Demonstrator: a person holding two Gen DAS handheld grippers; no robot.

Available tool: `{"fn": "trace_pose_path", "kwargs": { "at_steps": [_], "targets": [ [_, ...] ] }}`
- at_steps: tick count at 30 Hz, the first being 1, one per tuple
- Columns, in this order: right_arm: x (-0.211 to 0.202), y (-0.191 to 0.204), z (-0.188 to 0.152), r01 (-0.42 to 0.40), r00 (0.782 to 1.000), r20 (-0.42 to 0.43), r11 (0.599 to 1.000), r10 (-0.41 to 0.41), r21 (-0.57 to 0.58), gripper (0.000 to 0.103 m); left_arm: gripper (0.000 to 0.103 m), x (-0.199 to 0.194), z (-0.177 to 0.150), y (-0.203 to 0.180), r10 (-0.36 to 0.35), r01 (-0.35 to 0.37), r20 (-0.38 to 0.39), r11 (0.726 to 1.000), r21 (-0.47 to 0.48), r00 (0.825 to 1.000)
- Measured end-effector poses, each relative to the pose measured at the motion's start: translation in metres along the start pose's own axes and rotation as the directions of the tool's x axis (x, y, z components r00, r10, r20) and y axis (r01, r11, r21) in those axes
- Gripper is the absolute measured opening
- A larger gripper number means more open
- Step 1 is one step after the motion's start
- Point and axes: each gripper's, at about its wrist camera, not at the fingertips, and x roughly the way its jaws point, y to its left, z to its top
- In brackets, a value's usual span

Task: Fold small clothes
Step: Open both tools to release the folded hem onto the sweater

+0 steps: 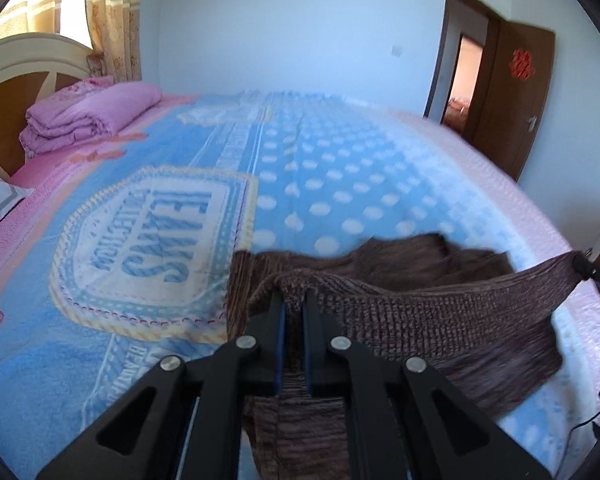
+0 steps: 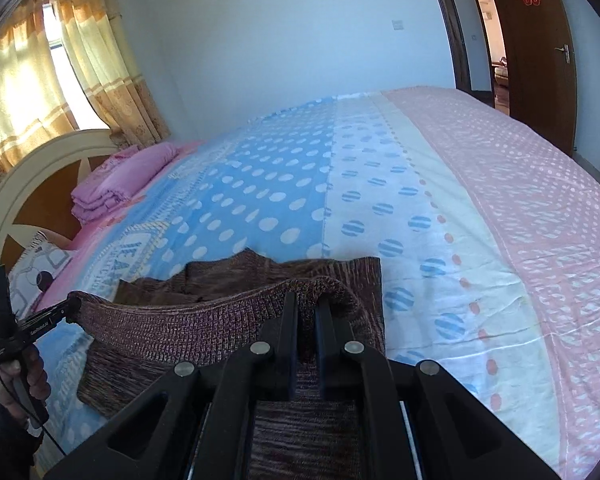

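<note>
A brown knitted garment (image 1: 440, 312) is held up over the near part of a bed, its ribbed edge stretched in a band between the two grippers while the rest of it hangs down and bunches on the blanket (image 1: 308, 184) behind the band. In the left wrist view the garment fills the lower centre and lower right of the frame; the left gripper (image 1: 295, 300) rises from the bottom edge with its jaws closed tight on one end of the ribbed edge, knit wrapped over both fingertips. At the right edge of that frame the far end of the band runs to the tip of the right gripper (image 1: 584, 268), where it is pinched. In the right wrist view the garment (image 2: 204, 332) sits in the lower centre and lower left; the right gripper (image 2: 306, 304) has its jaws clamped on the other end of the edge, and the left gripper (image 2: 66, 308) shows at the lower left, gripping the band's opposite end, with the person's hand (image 2: 30, 372) on its handle. The blanket is blue with white dots, then white, then pink toward the right. A folded pink quilt (image 1: 88, 116) lies at the upper left near the headboard (image 1: 28, 52), with curtains (image 2: 100, 52) beyond. An open brown door (image 1: 516, 96) stands at the upper right.
</note>
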Motion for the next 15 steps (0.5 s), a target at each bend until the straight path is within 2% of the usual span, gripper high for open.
{"fn": "trace_pose_path", "kwargs": {
  "at_steps": [4, 5, 7, 8, 9, 10, 11, 12, 13, 15],
  "targets": [
    [0.053, -0.007, -0.005, 0.030, 0.996, -0.081, 1.000, -0.030, 0.000, 0.007, 0.010, 0.056, -0.013, 0.002, 0.081, -0.080, -0.082, 0.997, 0.014, 0.993],
    [0.063, -0.007, -0.007, 0.040, 0.993, -0.107, 0.999, -0.042, -0.021, 0.007, 0.015, 0.061, -0.016, 0.002, 0.085, -0.084, -0.087, 0.996, 0.016, 0.993],
    [0.064, -0.006, -0.010, 0.068, 0.991, -0.109, 0.997, -0.073, -0.043, 0.015, 0.018, 0.058, -0.019, -0.002, 0.119, -0.116, -0.092, 0.992, 0.041, 0.989],
    [0.060, -0.004, -0.013, 0.077, 0.990, -0.110, 0.995, -0.084, -0.070, 0.042, 0.019, 0.050, -0.021, -0.005, 0.115, -0.111, -0.074, 0.992, 0.057, 0.991],
    [0.055, -0.001, -0.017, 0.084, 0.988, -0.118, 0.991, -0.096, -0.105, 0.076, 0.024, 0.036, -0.025, -0.008, 0.113, -0.109, -0.047, 0.990, 0.089, 0.992],
    [0.051, 0.004, -0.021, 0.099, 0.985, -0.123, 0.984, -0.118, -0.151, 0.086, 0.047, 0.028, -0.027, -0.011, 0.119, -0.114, -0.033, 0.987, 0.117, 0.992],
    [0.047, 0.010, -0.026, 0.129, 0.980, -0.120, 0.967, -0.158, -0.220, 0.087, 0.078, 0.017, -0.032, -0.014, 0.130, -0.126, -0.016, 0.980, 0.152, 0.991],
    [0.046, 0.016, -0.031, 0.153, 0.975, -0.115, 0.947, -0.192, -0.282, 0.087, 0.089, 0.005, -0.039, -0.017, 0.141, -0.141, 0.011, 0.972, 0.191, 0.990],
    [0.046, 0.024, -0.037, 0.184, 0.966, -0.106, 0.915, -0.235, -0.359, 0.087, 0.096, 0.001, -0.045, -0.018, 0.153, -0.157, 0.035, 0.960, 0.230, 0.988],
    [0.052, 0.034, -0.046, 0.229, 0.949, -0.087, 0.853, -0.303, -0.469, 0.087, 0.096, 0.004, -0.058, -0.026, 0.190, -0.191, 0.038, 0.922, 0.337, 0.981]
  ]
}}
